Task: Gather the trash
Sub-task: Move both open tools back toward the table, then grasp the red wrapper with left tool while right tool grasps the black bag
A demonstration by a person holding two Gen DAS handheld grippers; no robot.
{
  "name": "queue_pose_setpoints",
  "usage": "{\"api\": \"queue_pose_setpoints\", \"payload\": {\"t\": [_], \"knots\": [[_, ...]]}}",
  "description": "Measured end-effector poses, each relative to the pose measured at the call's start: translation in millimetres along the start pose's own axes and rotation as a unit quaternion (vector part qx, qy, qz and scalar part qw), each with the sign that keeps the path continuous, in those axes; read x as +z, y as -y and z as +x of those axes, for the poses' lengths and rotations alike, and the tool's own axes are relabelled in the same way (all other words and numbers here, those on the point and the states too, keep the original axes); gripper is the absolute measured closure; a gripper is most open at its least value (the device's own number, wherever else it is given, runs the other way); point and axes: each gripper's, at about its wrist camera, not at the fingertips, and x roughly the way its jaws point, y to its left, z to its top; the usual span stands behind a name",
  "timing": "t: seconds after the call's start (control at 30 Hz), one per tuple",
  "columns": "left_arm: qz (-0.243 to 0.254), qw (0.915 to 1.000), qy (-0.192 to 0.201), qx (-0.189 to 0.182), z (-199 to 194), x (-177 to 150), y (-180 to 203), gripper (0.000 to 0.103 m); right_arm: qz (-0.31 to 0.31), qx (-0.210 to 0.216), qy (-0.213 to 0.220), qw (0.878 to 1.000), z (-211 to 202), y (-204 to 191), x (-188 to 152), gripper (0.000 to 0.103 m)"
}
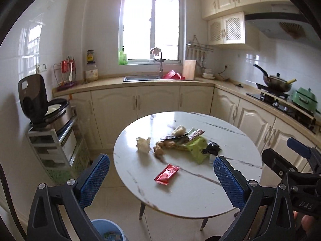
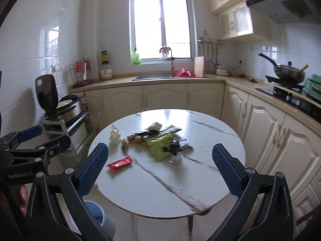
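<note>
The round table (image 1: 180,196) fills the middle of the kitchen, and all the trash sits on its top. At the table's seven o'clock, down on the floor, stands a blue bin (image 1: 108,230), partly hidden behind the gripper arms; something printed lies in it, too small to make out.

Biggest of the litter is the green bag (image 1: 197,147), lying flat near the table's centre. I'd say it is light, crinkly and slippery, best pinched at a free edge. Touching it at three o'clock is a crumpled black wrapper (image 1: 211,148), soft and springy by the look of it. At nine o'clock from the bag lies a heap of brown peels (image 1: 163,146), loose and likely to scatter. Further out at nine o'clock, a crumpled tissue (image 1: 143,144) stands apart, soft enough to grab anywhere. Nearest the front edge, at six o'clock from the pile and well apart from it, lies a red sachet (image 1: 167,173), thin and flat, so it probably wants a grip on its raised end.

The left gripper (image 1: 160,180) hangs above the near rim, spread wide, holding nothing. The right gripper (image 2: 160,172) is spread just the same, also empty
</note>
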Motion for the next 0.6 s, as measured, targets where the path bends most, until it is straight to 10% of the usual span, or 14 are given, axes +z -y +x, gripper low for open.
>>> {"api": "queue_pose_setpoints", "payload": {"t": [0.6], "knots": [[0.018,0.9979,-0.061,0.009,148.8,8.3,15.8,0.001,0.014,-0.033,-0.063,0.997,89.8,41.0,-16.4,0.0]]}}
